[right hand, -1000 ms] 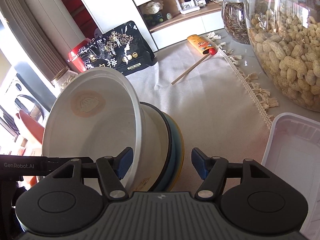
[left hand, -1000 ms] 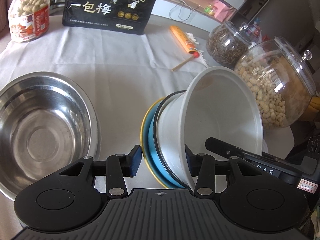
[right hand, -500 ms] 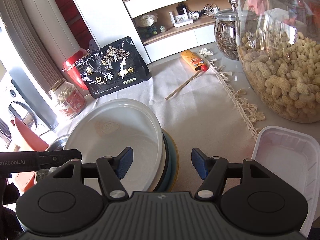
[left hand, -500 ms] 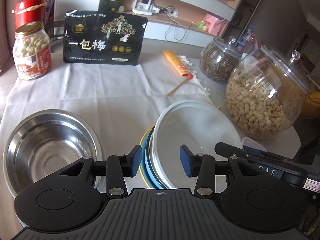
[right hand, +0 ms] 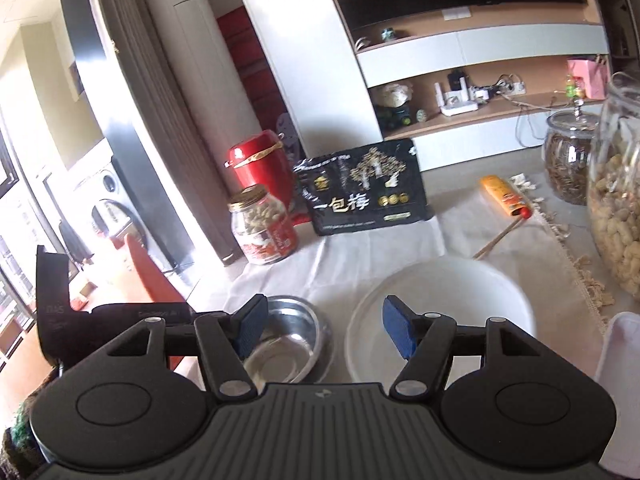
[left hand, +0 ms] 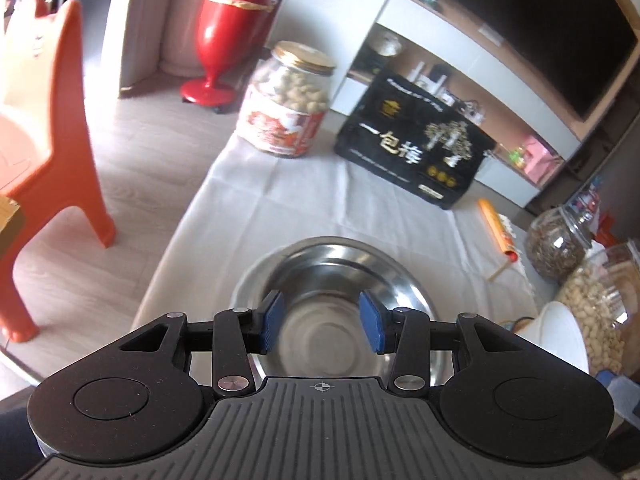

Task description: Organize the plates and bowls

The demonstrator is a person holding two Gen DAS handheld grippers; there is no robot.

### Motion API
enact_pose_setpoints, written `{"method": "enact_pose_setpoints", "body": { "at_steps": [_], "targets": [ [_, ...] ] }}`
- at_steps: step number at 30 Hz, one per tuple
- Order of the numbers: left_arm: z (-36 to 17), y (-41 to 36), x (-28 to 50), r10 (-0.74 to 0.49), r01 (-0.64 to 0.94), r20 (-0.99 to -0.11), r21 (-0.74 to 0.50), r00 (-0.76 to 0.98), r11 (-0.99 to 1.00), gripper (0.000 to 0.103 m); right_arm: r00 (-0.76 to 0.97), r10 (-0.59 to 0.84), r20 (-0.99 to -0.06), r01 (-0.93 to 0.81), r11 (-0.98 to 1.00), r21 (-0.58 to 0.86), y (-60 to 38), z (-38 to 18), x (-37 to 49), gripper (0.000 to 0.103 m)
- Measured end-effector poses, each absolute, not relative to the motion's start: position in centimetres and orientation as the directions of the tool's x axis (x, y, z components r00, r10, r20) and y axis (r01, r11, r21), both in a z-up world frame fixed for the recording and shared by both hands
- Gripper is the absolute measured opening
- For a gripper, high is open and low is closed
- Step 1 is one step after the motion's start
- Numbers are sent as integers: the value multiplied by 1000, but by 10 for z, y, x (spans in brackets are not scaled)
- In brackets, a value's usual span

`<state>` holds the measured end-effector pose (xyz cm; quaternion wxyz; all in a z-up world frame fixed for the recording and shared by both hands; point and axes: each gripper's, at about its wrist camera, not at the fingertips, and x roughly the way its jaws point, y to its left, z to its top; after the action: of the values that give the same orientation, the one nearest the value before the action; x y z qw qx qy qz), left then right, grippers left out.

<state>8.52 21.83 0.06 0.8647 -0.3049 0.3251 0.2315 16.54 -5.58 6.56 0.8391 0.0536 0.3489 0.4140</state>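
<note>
A steel bowl (left hand: 340, 276) stands on the white tablecloth, straight ahead of my open, empty left gripper (left hand: 322, 322), which hovers over its near rim. The bowl also shows in the right wrist view (right hand: 288, 340), at lower left. A white bowl (right hand: 440, 304) stands upright to its right; in the left wrist view only its edge (left hand: 560, 332) shows at the right. My right gripper (right hand: 322, 330) is open and empty, raised above the gap between the two bowls. The left gripper's body (right hand: 100, 312) shows at the left.
A peanut jar with a red label (right hand: 264, 224), a black snack bag (right hand: 368, 188), an orange tube (right hand: 504, 196) and a wooden stick (right hand: 500, 238) lie at the back. Two glass jars (right hand: 572, 168) stand at the right. A white plastic tray (right hand: 624, 392) is at the right edge. An orange chair (left hand: 44, 128) stands left of the table.
The white bowl went from tilted to upright on the stack. Both grippers then rose and pulled back; the left one swung left over the steel bowl.
</note>
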Motion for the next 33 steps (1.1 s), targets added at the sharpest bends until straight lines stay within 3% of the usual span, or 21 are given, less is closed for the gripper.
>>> {"method": "enact_pose_setpoints", "body": {
  "at_steps": [6,12,15,23,28,33],
  "targets": [
    [-40,257,74,146,-637,-737,-445,659,629,46,300,653,-696,-648,675,354,15,15,153,59],
    [-62,262,81,77,-612,-741,-486,667,624,45,305,576,-758,-585,741,328,33,-17,151,59],
    [-68,261,86,18,-580,-730,-527,683,621,33,274,597,-754,-530,748,400,31,-32,157,62],
    [-70,262,97,12,-582,-739,-521,674,624,35,212,658,-722,-499,708,499,34,-45,167,64],
    [-73,264,110,8,-575,-732,-529,681,624,35,223,661,-716,-496,710,500,33,-46,172,64],
    [-62,254,104,86,-608,-739,-476,669,635,34,221,676,-703,-579,671,464,28,-37,159,63]
  ]
}}
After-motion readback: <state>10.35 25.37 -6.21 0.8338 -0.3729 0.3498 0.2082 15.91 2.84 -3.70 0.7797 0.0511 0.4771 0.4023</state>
